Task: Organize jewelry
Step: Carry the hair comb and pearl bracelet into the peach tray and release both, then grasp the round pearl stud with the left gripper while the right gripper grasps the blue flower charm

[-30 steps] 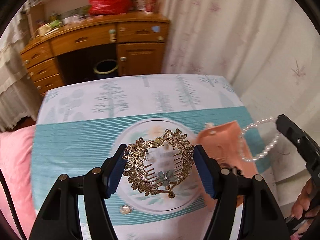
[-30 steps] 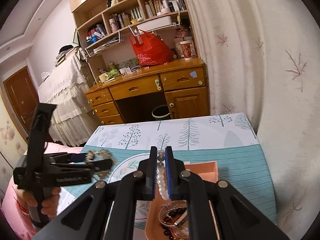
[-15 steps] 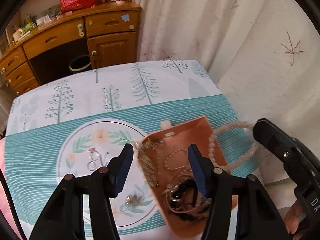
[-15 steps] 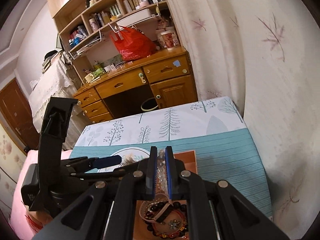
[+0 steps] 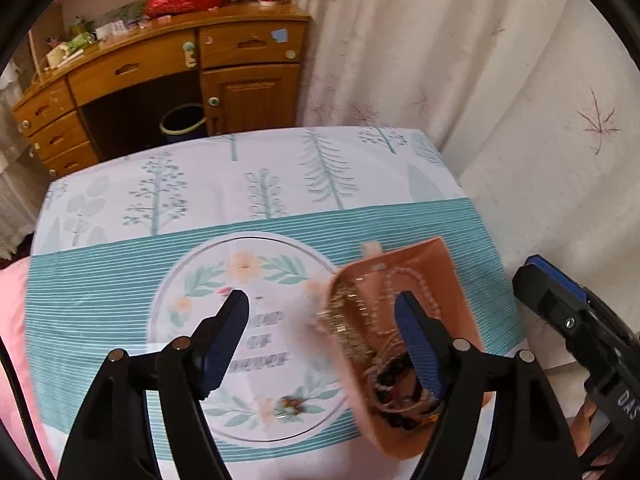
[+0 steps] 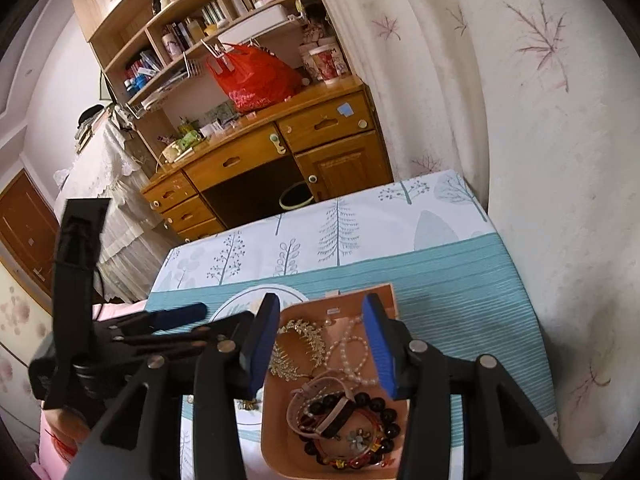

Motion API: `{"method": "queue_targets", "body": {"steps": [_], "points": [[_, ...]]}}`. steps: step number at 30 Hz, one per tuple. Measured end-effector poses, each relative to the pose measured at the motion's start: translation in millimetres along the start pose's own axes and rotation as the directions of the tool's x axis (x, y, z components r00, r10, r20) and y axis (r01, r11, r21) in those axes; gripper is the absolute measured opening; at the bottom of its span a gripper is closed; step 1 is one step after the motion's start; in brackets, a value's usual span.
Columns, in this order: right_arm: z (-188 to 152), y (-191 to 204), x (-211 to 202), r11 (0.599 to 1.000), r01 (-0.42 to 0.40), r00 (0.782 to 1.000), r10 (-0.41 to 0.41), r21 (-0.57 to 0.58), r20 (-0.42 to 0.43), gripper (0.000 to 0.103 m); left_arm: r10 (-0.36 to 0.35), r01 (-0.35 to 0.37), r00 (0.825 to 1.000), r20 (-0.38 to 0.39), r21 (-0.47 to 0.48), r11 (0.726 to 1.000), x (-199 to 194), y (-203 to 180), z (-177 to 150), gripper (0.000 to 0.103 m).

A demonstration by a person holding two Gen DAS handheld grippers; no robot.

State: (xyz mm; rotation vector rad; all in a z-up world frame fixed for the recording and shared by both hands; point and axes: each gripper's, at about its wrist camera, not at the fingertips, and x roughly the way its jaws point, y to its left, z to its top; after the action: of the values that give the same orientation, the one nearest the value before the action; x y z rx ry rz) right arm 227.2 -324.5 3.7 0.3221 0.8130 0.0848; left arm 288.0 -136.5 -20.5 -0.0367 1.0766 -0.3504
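An orange tray (image 6: 276, 446) (image 5: 452, 272) sits at the table's right side. In it lie a gold hair comb (image 6: 298, 346) (image 5: 346, 320), a white pearl bracelet (image 6: 352, 354) (image 5: 404, 280), dark bead bracelets (image 6: 376, 408) and a pink strap. My left gripper (image 5: 322, 336) is open and empty above the tray's left rim. My right gripper (image 6: 320, 346) is open and empty just above the tray. A small gold piece (image 5: 292, 402) lies on the tablecloth left of the tray.
The table has a teal and white tree-print cloth (image 5: 120, 292). A wooden desk (image 6: 280, 140) with a red bag (image 6: 256, 76) stands behind it. A curtain (image 5: 480, 80) hangs at the right. A pink cushion (image 5: 12, 320) lies at the left edge.
The left gripper carried the gold comb to the tray and let it go. The right gripper opened and dropped the pearl bracelet into the tray.
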Motion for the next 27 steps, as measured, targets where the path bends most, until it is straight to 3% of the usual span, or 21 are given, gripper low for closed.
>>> {"method": "queue_targets", "body": {"steps": [5,7,13,16,19,22,27], "points": [[0,11,2,1.0,-0.005,1.0,0.005,-0.01,-0.016,0.046,0.036,-0.036,0.999,0.006,-0.005,0.999,-17,26,-7,0.083],[-1,20,2,1.0,-0.013,1.0,0.012,-0.026,-0.015,0.052,0.067,-0.066,0.998,0.018,-0.02,0.998,-24,42,-13,0.083],[-8,57,6,0.992,-0.048,0.999,0.045,-0.113,-0.027,0.058,0.227,-0.228,0.972,0.068,0.011,0.974,-39,83,-37,0.084],[-14,77,7,0.985,-0.08,0.997,0.076,-0.155,-0.033,0.058,0.255,-0.259,0.964,0.069,0.055,0.964,-42,97,-52,0.084],[-26,95,3,0.976,-0.121,0.993,0.12,-0.18,-0.015,0.058,0.242,-0.245,0.969,0.039,0.075,0.967,-45,110,-68,0.084],[-51,109,5,0.969,-0.15,0.988,0.154,-0.198,0.001,0.058,0.188,-0.189,0.982,0.015,0.097,0.977,-45,120,-83,0.092],[-101,129,16,0.957,-0.075,0.996,0.083,-0.279,0.017,0.058,0.133,-0.133,0.991,0.013,0.18,0.975,-41,123,-109,0.093]]}}
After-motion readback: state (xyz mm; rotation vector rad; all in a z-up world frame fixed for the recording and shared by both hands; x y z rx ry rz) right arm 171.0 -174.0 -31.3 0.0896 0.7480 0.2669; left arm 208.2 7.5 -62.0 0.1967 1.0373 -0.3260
